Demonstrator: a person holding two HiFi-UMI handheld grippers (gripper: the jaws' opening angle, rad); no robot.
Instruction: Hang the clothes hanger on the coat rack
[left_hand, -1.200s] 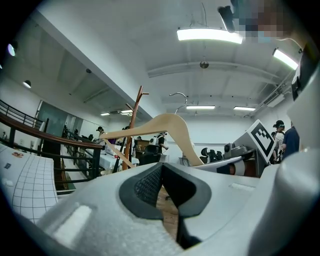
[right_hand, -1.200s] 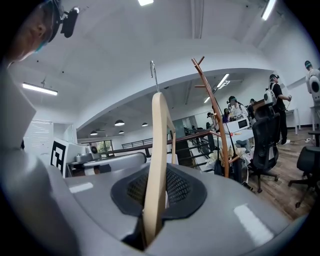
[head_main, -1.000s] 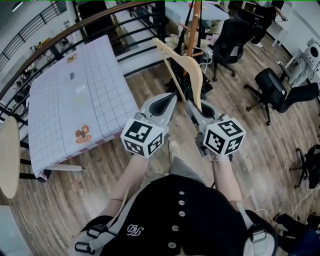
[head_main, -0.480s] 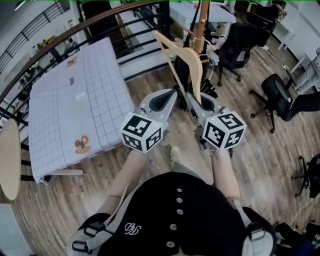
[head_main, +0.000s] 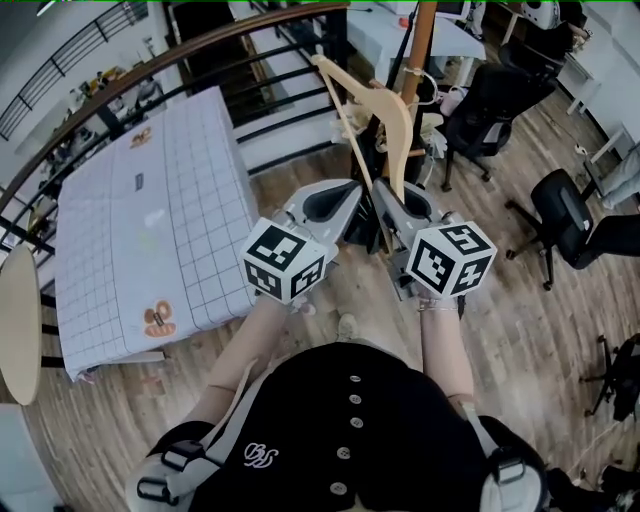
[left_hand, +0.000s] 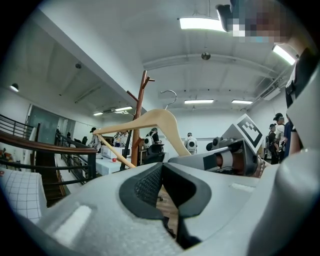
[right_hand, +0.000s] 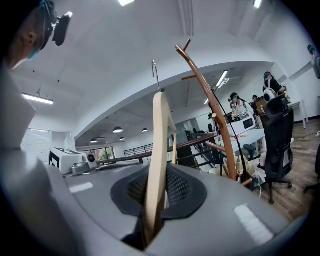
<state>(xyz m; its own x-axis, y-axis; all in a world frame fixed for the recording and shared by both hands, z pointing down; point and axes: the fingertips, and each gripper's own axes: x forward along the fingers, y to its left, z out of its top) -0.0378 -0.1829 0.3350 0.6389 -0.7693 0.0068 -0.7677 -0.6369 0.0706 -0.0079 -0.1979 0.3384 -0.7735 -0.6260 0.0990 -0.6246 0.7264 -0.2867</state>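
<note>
A pale wooden clothes hanger with a metal hook stands upright in front of me. My right gripper is shut on its lower arm. In the right gripper view the hanger rises edge-on from between the pads, and its hook points up. The brown wooden coat rack stands just beyond the hanger; its curved pole with pegs is to the right of the hanger. My left gripper is beside the right one, shut and empty. From it I see the hanger and the rack ahead.
A table with a checked cloth is on the left, behind it a dark railing. Black office chairs stand right of the rack. A round wooden tabletop sits at the far left. People stand in the background.
Both grippers and the hanger have moved forward together toward the coat rack, which now stands closer above the hanger. The grip on the hanger is unchanged.
</note>
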